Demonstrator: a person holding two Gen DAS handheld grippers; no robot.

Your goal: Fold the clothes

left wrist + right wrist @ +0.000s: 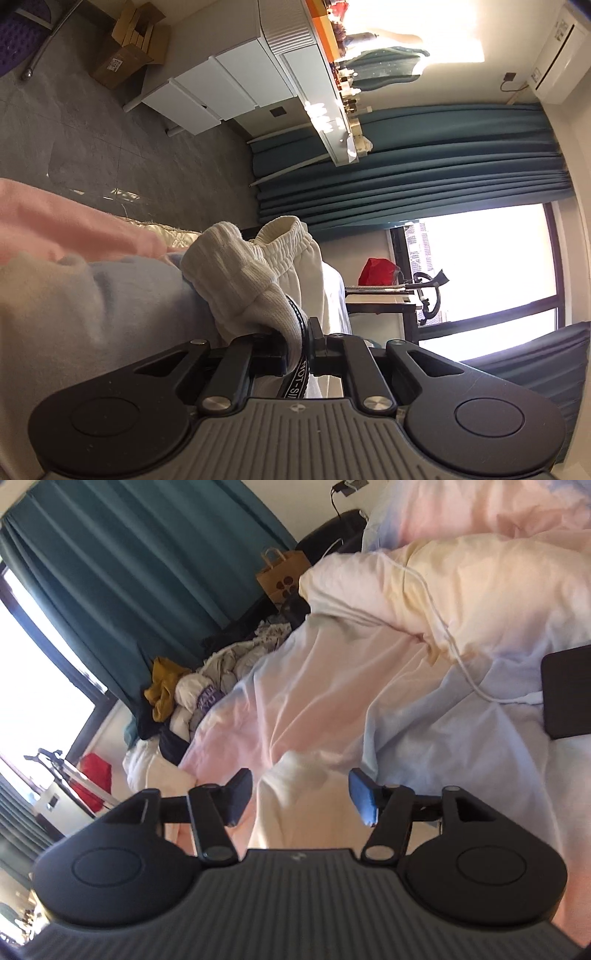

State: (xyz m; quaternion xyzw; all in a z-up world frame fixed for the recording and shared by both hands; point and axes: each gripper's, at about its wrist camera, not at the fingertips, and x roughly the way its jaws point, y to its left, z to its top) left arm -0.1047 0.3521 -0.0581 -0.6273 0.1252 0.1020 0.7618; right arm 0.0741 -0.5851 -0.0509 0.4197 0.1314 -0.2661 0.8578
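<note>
In the left wrist view my left gripper [301,343] is shut on a cream-white pair of sweatpants [236,266], which bunch up in front of the fingers. A ribbed cuff and the elastic waistband [284,236] show, and a black lettered strap [295,376] runs between the jaws. The garment hangs over the pastel bed cover [92,295]. In the right wrist view my right gripper [301,794] stands open. A cream part of the garment [295,823] lies on the bed under the gap, and the blue pads [364,801] are clear of it.
A bunched pink and yellow duvet [480,590] lies further up the bed. A black tablet [567,690] with a white cable [461,657] rests at the right. A pile of clothes [207,686] and a paper bag [277,576] stand by the teal curtains. White drawers [207,96] stand across the floor.
</note>
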